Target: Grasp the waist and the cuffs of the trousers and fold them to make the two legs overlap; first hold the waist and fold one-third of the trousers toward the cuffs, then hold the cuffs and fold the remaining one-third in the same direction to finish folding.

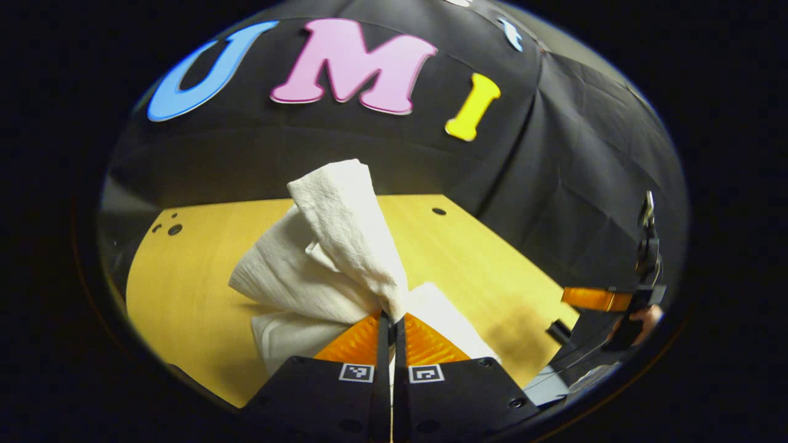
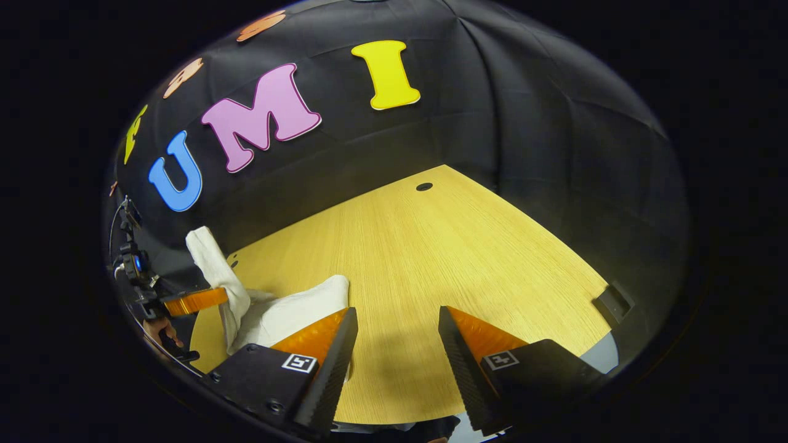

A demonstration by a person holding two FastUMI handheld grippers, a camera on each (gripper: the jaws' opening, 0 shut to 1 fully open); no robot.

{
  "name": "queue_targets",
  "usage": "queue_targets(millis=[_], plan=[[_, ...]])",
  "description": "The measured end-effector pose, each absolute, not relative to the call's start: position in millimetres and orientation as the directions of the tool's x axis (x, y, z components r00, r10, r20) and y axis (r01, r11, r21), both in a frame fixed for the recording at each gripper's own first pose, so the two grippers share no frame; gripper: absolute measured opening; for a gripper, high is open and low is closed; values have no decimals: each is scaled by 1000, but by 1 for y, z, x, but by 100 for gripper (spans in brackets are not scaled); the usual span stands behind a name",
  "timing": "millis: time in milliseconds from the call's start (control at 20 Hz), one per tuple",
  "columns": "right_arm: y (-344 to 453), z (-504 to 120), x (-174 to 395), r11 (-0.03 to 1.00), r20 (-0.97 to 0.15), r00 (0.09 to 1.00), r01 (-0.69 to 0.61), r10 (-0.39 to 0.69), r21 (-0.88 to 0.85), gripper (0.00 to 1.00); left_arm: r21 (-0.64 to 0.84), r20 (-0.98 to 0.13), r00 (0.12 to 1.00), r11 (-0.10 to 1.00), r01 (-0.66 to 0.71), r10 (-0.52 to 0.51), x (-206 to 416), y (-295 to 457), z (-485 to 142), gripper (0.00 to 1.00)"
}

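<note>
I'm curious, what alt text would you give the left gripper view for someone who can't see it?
The left claw, fingers closed together, pinches a bunch of white trousers and lifts part of the cloth up above a yellow wooden table. The right claw hangs at the right edge, with a black cloth wall behind.

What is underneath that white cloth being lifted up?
Under the white fabric trousers, pinched and raised by the left tool, lies the yellow wooden table. The patch directly beneath the bunched cloth is covered, so anything there cannot be seen.
</note>
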State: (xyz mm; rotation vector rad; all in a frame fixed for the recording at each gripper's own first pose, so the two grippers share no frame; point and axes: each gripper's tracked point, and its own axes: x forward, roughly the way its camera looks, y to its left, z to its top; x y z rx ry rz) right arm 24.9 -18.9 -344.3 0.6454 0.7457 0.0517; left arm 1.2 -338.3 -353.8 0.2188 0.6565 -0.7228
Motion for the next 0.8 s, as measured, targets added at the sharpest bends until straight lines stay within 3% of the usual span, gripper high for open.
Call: queue_targets(millis=[200, 300, 600, 800], plan=[[-22, -350, 23, 807, -619, 740, 181, 265, 563, 83, 313, -681, 550, 486, 816, -483, -14, -347, -378, 6], [-26, -355, 24, 806, -626, 736, 193, 258, 560, 83, 405, -698, 542, 365, 838, -468, -28, -354, -387, 6], [-34, -365, 14, 807, -642, 728, 219, 239, 548, 83, 458, -748, 497, 201, 866, -440, -49, -350, -419, 6], [-31, -370, 7, 804, -650, 721, 228, 240, 550, 83, 445, -767, 460, 144, 884, -448, -58, -352, -425, 16]])
